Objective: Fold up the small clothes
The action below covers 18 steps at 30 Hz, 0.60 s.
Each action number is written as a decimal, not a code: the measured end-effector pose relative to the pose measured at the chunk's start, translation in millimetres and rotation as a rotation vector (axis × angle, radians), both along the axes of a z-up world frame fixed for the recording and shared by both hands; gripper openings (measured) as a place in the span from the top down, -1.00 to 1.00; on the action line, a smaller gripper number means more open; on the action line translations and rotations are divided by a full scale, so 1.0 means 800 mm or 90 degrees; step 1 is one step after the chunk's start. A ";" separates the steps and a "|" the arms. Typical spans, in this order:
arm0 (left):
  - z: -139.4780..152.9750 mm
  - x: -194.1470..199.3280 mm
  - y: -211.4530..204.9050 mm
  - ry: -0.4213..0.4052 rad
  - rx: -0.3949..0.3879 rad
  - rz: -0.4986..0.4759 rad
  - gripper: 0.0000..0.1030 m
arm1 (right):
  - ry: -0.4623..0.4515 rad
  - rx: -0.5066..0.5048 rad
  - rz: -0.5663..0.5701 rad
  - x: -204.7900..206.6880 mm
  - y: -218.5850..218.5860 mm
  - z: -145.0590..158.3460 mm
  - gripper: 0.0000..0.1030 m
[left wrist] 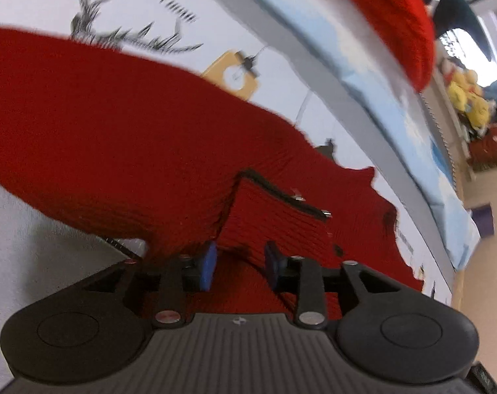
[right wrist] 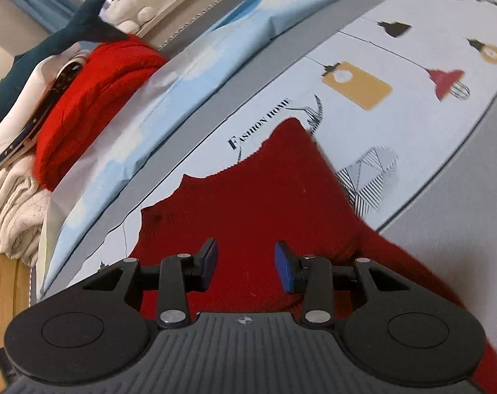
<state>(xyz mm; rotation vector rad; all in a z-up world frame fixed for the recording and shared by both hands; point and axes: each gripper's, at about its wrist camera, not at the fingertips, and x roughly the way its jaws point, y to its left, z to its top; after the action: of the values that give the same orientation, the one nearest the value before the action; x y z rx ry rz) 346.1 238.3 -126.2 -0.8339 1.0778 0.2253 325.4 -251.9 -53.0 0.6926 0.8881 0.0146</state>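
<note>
Currently we list one dark red knit garment (left wrist: pixel 110 124), spread on a printed bedsheet (left wrist: pixel 34 0) with lamp and branch drawings.

Item, left gripper (left wrist: pixel 238 267): we see it angled steeply down at the cloth, its black linkage filling the lower frame. Its jaws stand partly apart, blue pads (left wrist: pixel 208 266) showing. A raised fold of the knit, edged with a black zip (left wrist: pixel 281 193), stands between and just above the pads; whether either pad presses the fabric we cannot tell, as the frame is blurred.

Item, right gripper (right wrist: pixel 246 264): we see it tilted down over the same garment (right wrist: pixel 248 197), jaws partly apart, with flat red knit visible through the gap and no cloth pinched. The garment runs from the lower right of that frame up to a pointed corner at centre, beside the printed words on the bedsheet (right wrist: pixel 429 138).

Item, upper left of the right view: a stack of folded clothes (right wrist: pixel 94 98), bright red on top, cream beneath, with a dark teal plush toy (right wrist: pixel 67 39) behind.
</note>
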 end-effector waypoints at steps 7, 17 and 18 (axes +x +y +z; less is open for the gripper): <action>-0.031 0.014 0.009 0.013 -0.027 0.045 0.20 | -0.004 -0.027 0.013 0.007 -0.011 -0.002 0.20; 0.086 0.001 -0.032 -0.097 0.184 -0.046 0.87 | 0.036 -0.015 0.006 0.023 -0.009 -0.035 0.20; 0.090 -0.003 -0.032 -0.099 0.202 -0.046 0.86 | 0.039 -0.011 0.004 0.025 -0.007 -0.039 0.20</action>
<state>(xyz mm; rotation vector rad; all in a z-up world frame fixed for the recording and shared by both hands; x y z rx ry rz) 343.8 212.4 -54.3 -0.5178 0.8957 0.2590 345.8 -257.6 -84.5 0.6777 0.9487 -0.0091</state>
